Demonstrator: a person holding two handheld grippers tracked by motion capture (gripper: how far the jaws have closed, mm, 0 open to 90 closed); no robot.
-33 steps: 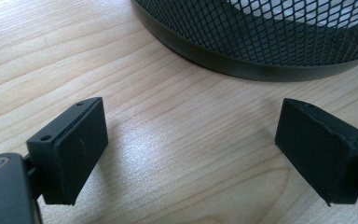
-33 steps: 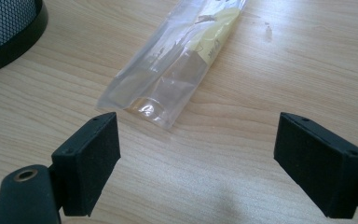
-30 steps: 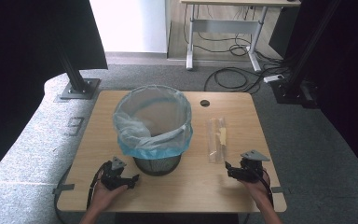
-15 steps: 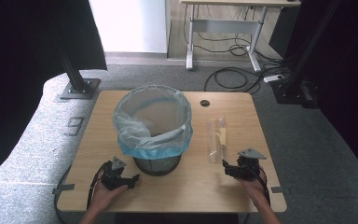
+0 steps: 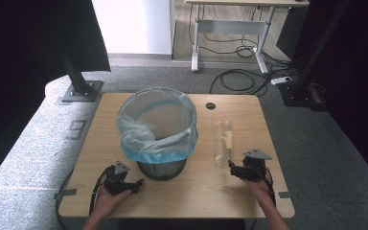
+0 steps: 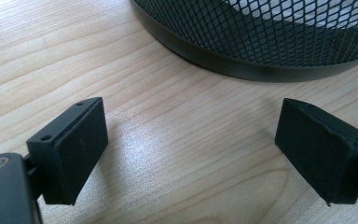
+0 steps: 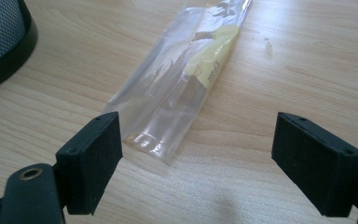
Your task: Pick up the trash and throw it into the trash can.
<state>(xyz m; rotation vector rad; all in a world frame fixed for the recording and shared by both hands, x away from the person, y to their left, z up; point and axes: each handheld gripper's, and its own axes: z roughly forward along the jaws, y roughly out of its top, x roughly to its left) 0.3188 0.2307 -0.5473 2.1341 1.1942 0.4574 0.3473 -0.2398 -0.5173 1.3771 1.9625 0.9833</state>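
The clear bag (image 7: 182, 84) lies flat on the bench (image 5: 249, 191), its near end just ahead of the right gripper (image 7: 198, 163), whose fingers (image 7: 91, 158) are wide apart, empty. It's long, with a yellow label. Left gripper (image 6: 191, 163) gapes empty beside the bin (image 6: 261, 42).

A light wooden table (image 5: 105, 143) with a rounded rectangular top fills the lower middle of the high view. A black wire-mesh waste bin (image 5: 161, 167), lined with a pale blue plastic bag, stands left of centre. A clear plastic sleeve with a yellow label (image 5: 223, 142) lies flat at centre right. A small dark round hole (image 5: 211, 106) sits near the far edge.
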